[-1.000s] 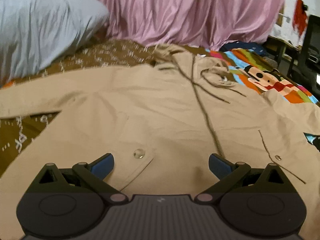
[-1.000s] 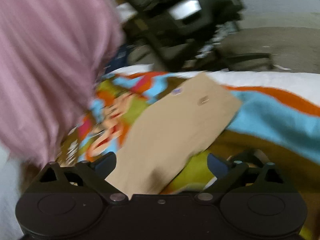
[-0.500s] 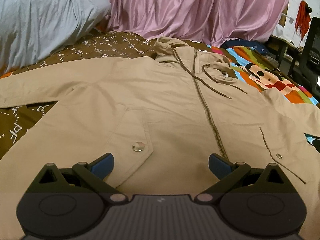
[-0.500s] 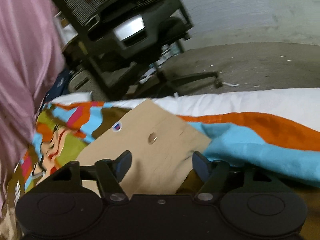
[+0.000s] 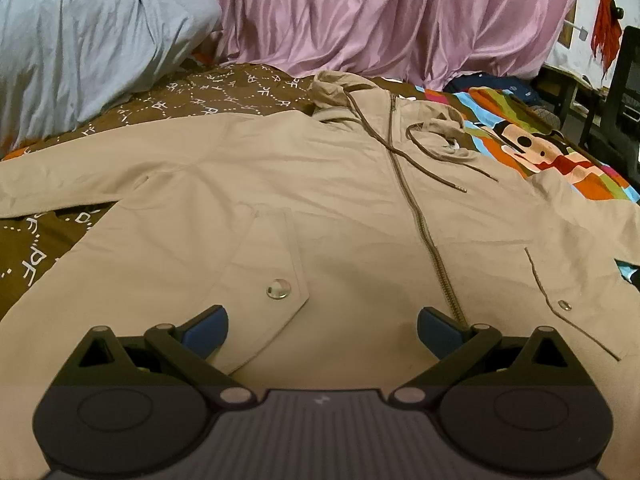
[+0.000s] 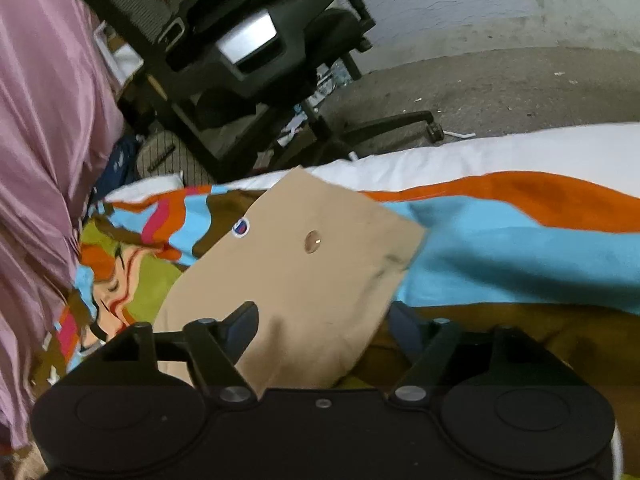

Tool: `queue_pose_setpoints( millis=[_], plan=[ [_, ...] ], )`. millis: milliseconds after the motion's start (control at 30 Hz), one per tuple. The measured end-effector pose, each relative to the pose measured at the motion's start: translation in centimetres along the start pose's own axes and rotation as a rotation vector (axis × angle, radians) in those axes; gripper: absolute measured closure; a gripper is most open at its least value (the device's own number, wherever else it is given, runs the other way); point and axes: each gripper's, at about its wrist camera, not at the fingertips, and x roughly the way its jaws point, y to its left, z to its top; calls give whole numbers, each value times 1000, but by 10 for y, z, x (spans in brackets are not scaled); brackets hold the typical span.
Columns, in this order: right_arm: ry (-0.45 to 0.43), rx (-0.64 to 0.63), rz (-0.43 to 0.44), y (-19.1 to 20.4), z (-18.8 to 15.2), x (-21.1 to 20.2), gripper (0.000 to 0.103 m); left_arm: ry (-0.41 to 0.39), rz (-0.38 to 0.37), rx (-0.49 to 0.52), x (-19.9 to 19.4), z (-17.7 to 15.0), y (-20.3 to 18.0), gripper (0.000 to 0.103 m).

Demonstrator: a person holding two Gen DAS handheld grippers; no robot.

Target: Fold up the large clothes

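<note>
Tan jacket (image 5: 320, 208) fills the centre of the left wrist view, spread flat on a patterned bedspread (image 5: 224, 100), zip shut, hood toward upper centre. Left gripper (image 5: 322, 330) at bottom centre, fingers spread wide over the hem, nothing between them. Pink curtain (image 5: 380, 16) across the top. Right wrist view: jacket sleeve (image 6: 304, 280) mid-frame w/ snap button; right gripper (image 6: 328, 328) fingers straddle the sleeve, partly spread, not pinching it. Office chair (image 6: 240, 40) upper centre.

tan hooded jacket (image 5: 320, 200) lies flat, zipped, front up, sleeves spread.
</note>
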Motion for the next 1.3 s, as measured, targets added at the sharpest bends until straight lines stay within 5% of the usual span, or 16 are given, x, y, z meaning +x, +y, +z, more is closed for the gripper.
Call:
queue_pose_setpoints(
  millis=[67, 133, 233, 400, 500, 667, 867, 1033, 1200, 1300],
  plan=[
    [2, -25, -52, 9, 1, 9, 35, 2, 1, 5, 0, 0, -2, 0],
    [-23, -41, -96, 15, -1, 12, 67, 0, -2, 7, 0, 0, -3, 0],
    [-64, 2, -95, 13, -3, 4, 75, 0, -13, 3, -3, 2, -1, 0],
    [-178, -159, -63, 43, -2, -38, 93, -23, -31, -20, -14, 9, 0, 0],
    [-270, -334, -20, 82, 2, -72, 95, -60, -22, -13, -25, 15, -1, 0],
    [-425, -696, 186, 169, -29, -140, 98, -115, -34, -54, -45, 25, 7, 0],
    [-450, -973, 560, 263, -127, -214, 98, -186, -8, -115, -59, 39, 30, 0],
    [-337, -1129, 810, 305, -237, -248, 98, -218, 72, -198, -59, 52, 61, 0],
    [-174, -1328, 882, 317, -349, -236, 95, -206, 106, -304, -48, 61, 90, 1],
    [-28, -1426, 876, 309, -392, -221, 81, -183, 93, -341, -38, 63, 100, 1]
  ],
)
